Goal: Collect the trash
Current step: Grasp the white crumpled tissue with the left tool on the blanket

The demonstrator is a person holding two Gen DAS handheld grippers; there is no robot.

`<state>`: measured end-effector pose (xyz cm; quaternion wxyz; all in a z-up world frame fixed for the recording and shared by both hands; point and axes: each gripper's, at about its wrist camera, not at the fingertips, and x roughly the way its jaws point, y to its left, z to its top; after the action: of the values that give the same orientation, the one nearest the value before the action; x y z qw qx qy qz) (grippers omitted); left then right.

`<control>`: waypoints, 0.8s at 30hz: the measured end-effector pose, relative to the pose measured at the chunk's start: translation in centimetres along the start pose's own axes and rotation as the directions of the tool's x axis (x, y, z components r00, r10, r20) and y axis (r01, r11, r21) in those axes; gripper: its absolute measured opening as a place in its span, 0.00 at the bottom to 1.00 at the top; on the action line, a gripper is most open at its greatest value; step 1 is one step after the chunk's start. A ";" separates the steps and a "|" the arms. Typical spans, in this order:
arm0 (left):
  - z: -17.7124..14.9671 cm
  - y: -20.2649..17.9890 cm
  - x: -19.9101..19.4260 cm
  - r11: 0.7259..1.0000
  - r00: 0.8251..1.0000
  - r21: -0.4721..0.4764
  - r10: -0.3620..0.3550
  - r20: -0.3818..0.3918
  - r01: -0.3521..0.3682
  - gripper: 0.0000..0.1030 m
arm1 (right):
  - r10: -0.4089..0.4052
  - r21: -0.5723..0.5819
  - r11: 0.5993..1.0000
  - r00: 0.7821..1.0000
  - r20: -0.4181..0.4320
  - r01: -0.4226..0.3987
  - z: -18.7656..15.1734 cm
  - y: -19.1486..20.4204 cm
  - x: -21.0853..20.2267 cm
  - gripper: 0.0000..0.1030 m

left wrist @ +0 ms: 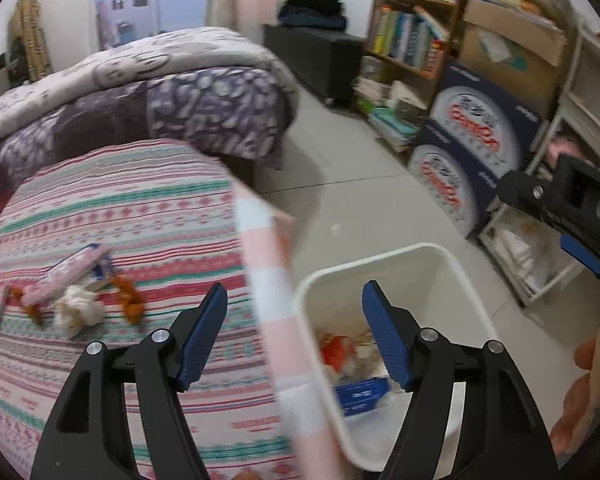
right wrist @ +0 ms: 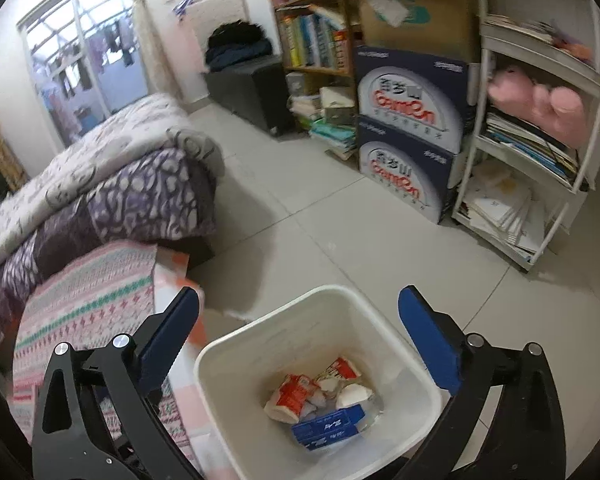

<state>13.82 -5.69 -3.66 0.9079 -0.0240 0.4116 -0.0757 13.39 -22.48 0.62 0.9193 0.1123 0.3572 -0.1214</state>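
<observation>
A white trash bin (left wrist: 440, 264) stands on the floor beside the bed and also shows in the right wrist view (right wrist: 284, 312). It holds a red-and-white wrapper (right wrist: 296, 394), a blue box (right wrist: 328, 428) and white scraps. On the striped bedspread (left wrist: 120, 208) lie a pink wrapper (left wrist: 66, 274), a crumpled white paper ball (left wrist: 78, 310) and orange peel pieces (left wrist: 130, 300). My left gripper (left wrist: 294, 336) is open and empty over the bed's edge, right of that trash. My right gripper (right wrist: 300, 344) is open and empty above the bin; its body (left wrist: 576, 208) shows in the left wrist view.
A folded purple and grey quilt (left wrist: 140, 92) lies further up the bed. Blue cartons (right wrist: 412, 132), a bookshelf (right wrist: 312, 36) and a white rack (right wrist: 540, 140) with papers line the right wall. Tiled floor (right wrist: 340, 224) lies between them and the bed.
</observation>
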 end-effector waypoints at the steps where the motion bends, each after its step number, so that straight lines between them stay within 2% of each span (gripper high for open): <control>1: 0.0 1.0 0.0 1.000 1.000 -0.013 0.025 -0.006 -0.025 0.68 | 0.003 -0.017 1.000 1.000 -0.004 -0.003 -0.2 0.7 0.1 0.93; 6: -0.1 5.1 -0.5 0.992 0.995 -0.074 0.098 -0.035 -0.101 0.69 | 0.025 -0.100 0.995 0.999 -0.024 -0.027 -1.3 4.7 0.4 0.93; 11: -0.3 9.5 -0.9 0.976 0.981 -0.104 0.185 -0.064 -0.191 0.70 | 0.049 -0.136 0.989 0.998 -0.049 -0.055 -2.4 7.7 0.7 0.93; 19: -1.6 15.0 1.4 0.949 0.939 -0.029 0.305 -0.158 -0.313 0.70 | 0.067 -0.200 0.976 0.992 -0.110 -0.088 -4.3 11.7 1.9 0.93; 21: -1.9 15.8 2.5 0.947 0.933 -0.003 0.315 -0.175 -0.320 0.70 | 0.068 -0.213 0.973 0.990 -0.124 -0.094 -4.7 12.5 2.3 0.93; 24: -2.1 16.3 4.0 0.953 0.933 0.019 0.301 -0.199 -0.303 0.70 | 0.070 -0.229 0.968 0.987 -0.147 -0.103 -5.1 13.4 3.1 0.93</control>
<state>16.81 9.80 -9.74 0.8626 0.0418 0.5000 0.0650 16.45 -8.73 -3.60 0.9037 0.0260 0.4264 -0.0300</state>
